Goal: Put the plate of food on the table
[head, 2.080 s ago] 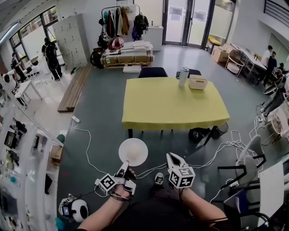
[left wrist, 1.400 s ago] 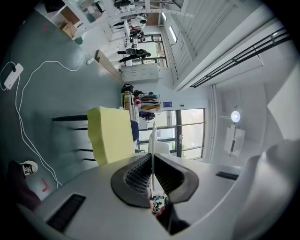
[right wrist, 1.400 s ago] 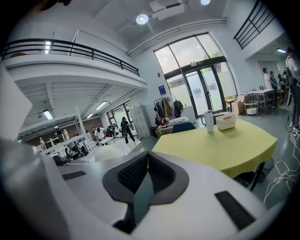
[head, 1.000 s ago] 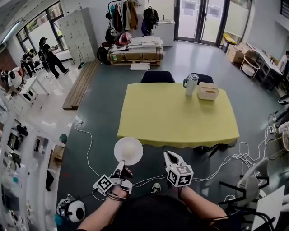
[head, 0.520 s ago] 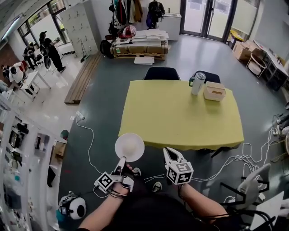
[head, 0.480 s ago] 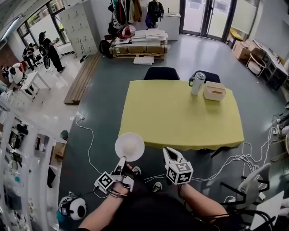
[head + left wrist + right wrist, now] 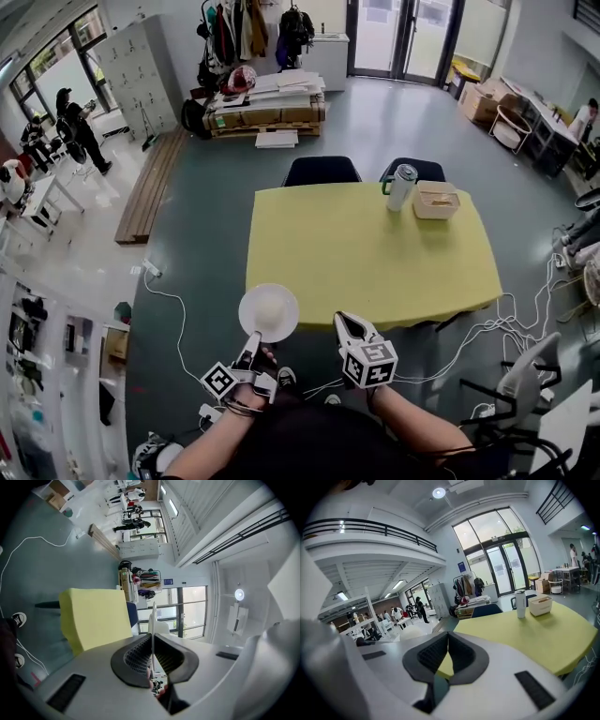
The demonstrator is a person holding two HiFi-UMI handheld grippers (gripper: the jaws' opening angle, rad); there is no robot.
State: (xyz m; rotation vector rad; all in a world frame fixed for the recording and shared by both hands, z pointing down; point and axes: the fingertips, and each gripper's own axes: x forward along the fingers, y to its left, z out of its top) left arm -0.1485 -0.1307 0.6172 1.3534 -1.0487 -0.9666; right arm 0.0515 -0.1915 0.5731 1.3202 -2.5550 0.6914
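Yellow table (image 7: 366,253) is closer now: plate of food (image 7: 268,312), clamped in left tongs (image 7: 251,341), reaches its lower-left edge; right tongs (image 7: 343,322) together, empty.

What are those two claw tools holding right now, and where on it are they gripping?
The left gripper has its jaws pinched on the white plate at its near rim. The right gripper is shut and holds nothing.
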